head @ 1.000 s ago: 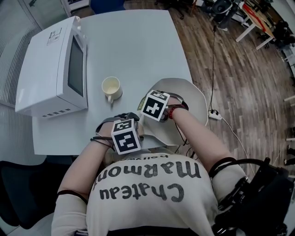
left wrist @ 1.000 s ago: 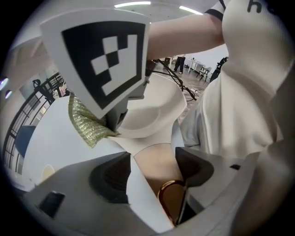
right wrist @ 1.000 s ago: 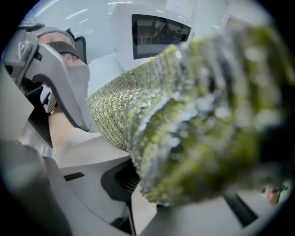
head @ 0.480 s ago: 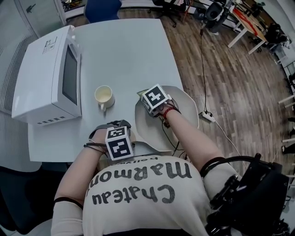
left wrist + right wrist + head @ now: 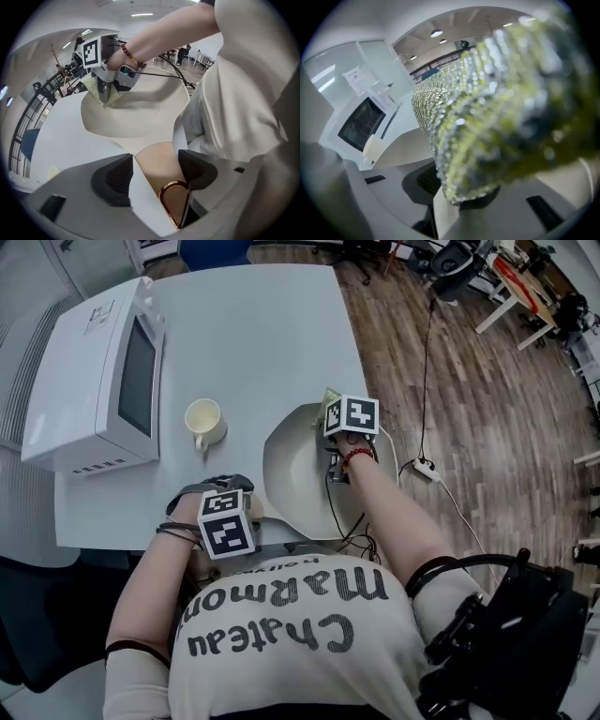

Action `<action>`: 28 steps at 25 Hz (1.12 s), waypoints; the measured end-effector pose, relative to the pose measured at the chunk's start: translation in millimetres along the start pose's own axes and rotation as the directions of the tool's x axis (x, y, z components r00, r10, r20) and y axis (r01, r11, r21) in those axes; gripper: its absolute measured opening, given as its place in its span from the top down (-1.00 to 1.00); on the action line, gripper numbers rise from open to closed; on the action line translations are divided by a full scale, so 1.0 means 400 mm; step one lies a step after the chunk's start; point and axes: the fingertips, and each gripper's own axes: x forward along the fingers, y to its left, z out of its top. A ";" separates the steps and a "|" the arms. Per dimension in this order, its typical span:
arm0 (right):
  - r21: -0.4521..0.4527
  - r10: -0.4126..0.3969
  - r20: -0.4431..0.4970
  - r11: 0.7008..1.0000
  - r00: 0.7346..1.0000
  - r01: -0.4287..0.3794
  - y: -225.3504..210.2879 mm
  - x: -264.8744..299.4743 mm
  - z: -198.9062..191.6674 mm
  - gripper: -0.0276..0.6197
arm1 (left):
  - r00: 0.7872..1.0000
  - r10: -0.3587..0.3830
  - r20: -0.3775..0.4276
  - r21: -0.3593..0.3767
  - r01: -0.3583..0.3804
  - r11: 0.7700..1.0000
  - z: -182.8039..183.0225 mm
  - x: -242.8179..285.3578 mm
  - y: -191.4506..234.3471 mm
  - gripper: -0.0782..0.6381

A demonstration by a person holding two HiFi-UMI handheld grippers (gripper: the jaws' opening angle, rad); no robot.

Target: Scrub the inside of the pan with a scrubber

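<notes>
Two grippers work a cream pan (image 5: 292, 479) at the near edge of the table (image 5: 253, 334): the left gripper (image 5: 156, 158) clamps its handle (image 5: 164, 174), the right gripper (image 5: 331, 418) pinches a green scrubber (image 5: 487, 117) at the far inner wall. Scrubbing seems under way; next, a pressed sweep across the base.

left claw (image 5: 157, 173): gripping | right claw (image 5: 457, 193): gripping, arm seemingly outstretched

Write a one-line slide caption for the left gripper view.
Left gripper clamps the pan handle while the right gripper holds a scrubber near the rim of the pan.
</notes>
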 end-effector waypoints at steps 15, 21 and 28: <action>0.649 -0.030 0.115 0.759 0.993 -0.052 -0.201 -0.099 -0.063 0.72 | 0.999 0.054 -0.002 -0.090 -0.054 0.994 0.012 -0.005 -0.018 -0.06; 0.818 -0.052 0.166 0.564 0.985 -0.108 -0.231 -0.121 -0.093 0.71 | 0.998 0.056 0.001 -0.101 -0.055 0.993 0.014 -0.007 -0.015 -0.04; 0.877 -0.066 0.261 0.433 0.963 -0.208 -0.207 -0.138 -0.093 0.71 | 0.999 0.034 0.022 -0.116 -0.031 0.993 0.000 -0.009 -0.009 -0.04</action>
